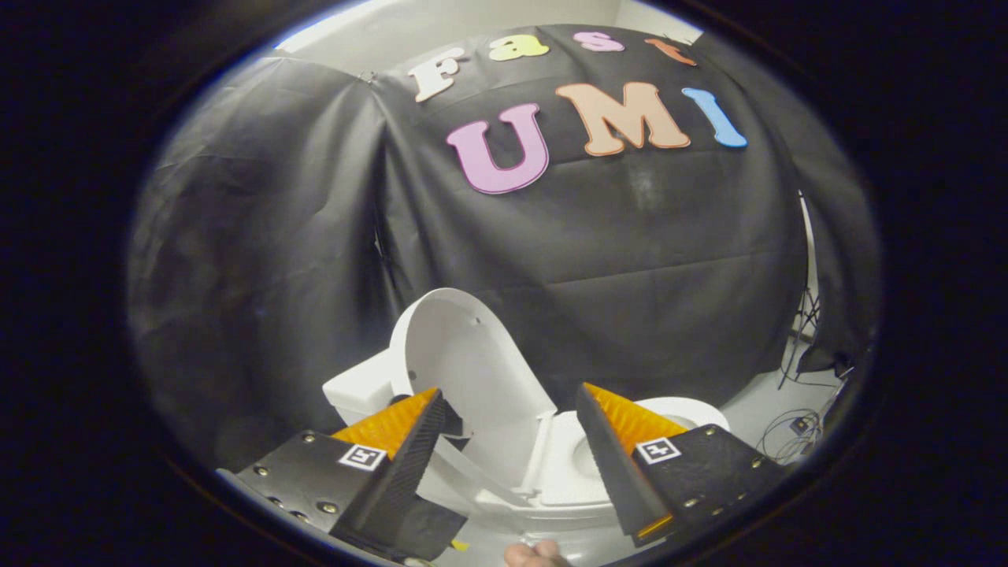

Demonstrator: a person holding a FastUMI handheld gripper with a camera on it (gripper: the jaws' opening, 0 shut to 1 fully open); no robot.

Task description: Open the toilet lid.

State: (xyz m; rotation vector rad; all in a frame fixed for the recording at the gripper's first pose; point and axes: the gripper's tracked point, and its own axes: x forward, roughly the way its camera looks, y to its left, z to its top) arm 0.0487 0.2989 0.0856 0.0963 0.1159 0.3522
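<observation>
Gripper view: your tongs (pixel 508 429) stand open and empty, the toilet lid (pixel 465 370) raised nearly upright between and just beyond their fingers, above the seat (pixel 677 411), so the opening appears essentially done.

Booth wall (pixel 630 260): black cloth, creased, hung in draped folds. Room wall (pixel 441 24) above: pale, plain. Floor (pixel 768 405): light-coloured, with loose cables (pixel 791 433) near a dark stand (pixel 803 323) at the cloth's edge.
</observation>
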